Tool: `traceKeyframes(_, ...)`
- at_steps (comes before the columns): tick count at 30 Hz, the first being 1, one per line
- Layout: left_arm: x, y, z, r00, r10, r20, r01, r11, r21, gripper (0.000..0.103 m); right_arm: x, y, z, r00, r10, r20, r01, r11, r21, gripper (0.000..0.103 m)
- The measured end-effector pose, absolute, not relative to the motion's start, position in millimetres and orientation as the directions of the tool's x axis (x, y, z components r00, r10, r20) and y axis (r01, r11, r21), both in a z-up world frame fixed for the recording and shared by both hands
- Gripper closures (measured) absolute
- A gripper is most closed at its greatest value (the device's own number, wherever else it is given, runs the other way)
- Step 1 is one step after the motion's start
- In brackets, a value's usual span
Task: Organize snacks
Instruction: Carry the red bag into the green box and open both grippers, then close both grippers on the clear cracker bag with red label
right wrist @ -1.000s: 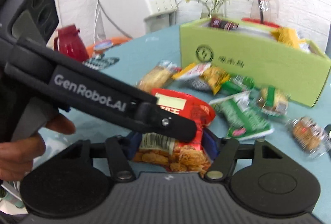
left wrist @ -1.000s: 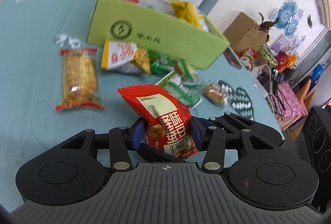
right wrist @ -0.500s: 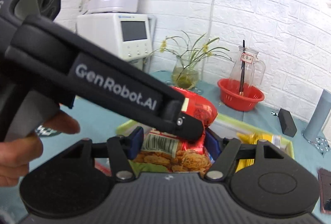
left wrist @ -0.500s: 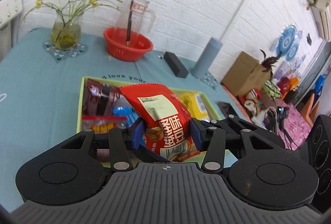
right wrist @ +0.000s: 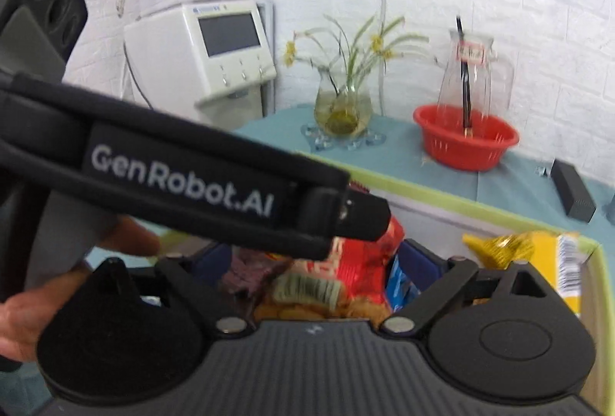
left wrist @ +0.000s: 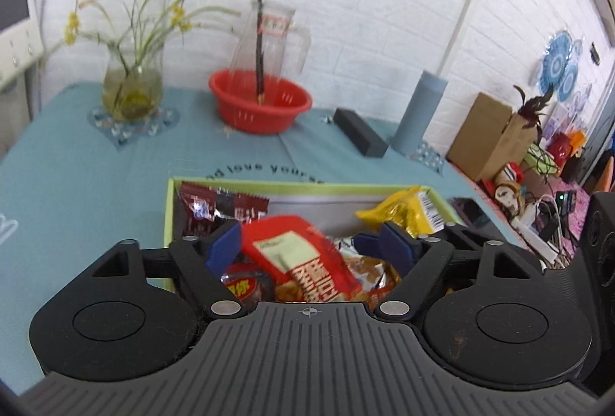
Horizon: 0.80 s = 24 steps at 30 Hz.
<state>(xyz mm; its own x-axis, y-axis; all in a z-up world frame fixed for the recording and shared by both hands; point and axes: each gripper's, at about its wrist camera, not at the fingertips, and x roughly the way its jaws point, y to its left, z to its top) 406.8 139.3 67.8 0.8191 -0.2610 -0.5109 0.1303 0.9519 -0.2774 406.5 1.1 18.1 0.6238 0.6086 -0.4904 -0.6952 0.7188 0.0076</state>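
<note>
A red snack packet (left wrist: 300,258) lies tilted and blurred over the other snacks inside the green box (left wrist: 307,186). My left gripper (left wrist: 303,245) is above the box, its jaws opening; the blue pads (left wrist: 223,247) stand clear of the packet on both sides. In the right wrist view the same red packet (right wrist: 346,274) sits between the jaws of my right gripper (right wrist: 319,262), which are also opening and do not press it. A yellow packet (left wrist: 403,216) and a dark red packet (left wrist: 215,204) are in the box too.
Behind the box stand a red basket (left wrist: 261,105) with a glass jug, a flower vase (left wrist: 130,89), a black block (left wrist: 359,137) and a grey-blue cylinder (left wrist: 419,112). The left tool's black housing (right wrist: 184,178) and a hand (right wrist: 23,316) cross the right wrist view.
Both grippers carried the red packet from above the table to over the green box. Their jaws have since spread, and the packet has come free and tipped down into the box.
</note>
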Motion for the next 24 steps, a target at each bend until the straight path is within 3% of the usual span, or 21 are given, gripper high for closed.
traceKeyframes(3,387.7,130.5,80.6,0.838,-0.242,-0.49,0.14,0.962,-0.236,0.032,394.0,-7.9,31.1,0.654,0.61,-0.447,-0.69,0.724,-0.022,0.008)
traceKeyframes(5,374.9,125.5,86.2,0.842,-0.239,-0.483,0.146,0.964,-0.222,0.031,380.8,-15.8,37.2,0.664,0.615,-0.425,-0.692,0.721,-0.038,0.001)
traceKeyframes(12,330.8,112.2,93.8,0.843,-0.264,-0.468,0.171,0.957,-0.233,0.028,315.9,-42.9,48.4,0.708,0.59,-0.389,-0.675,0.727,-0.127,0.001)
traceKeyframes(18,300.5,115.1,79.9,0.833,-0.255,-0.491,0.151,0.959,-0.24,0.026,268.7,-59.2,36.8,0.716,0.567,-0.407,-0.655,0.747,-0.113,0.001)
traceKeyframes(24,271.3,164.6,44.5,0.814,-0.197,-0.547,0.029,0.953,-0.301,0.024,236.4,-45.7,2.7,0.63,0.605,-0.487,-0.7,0.714,-0.019,0.001)
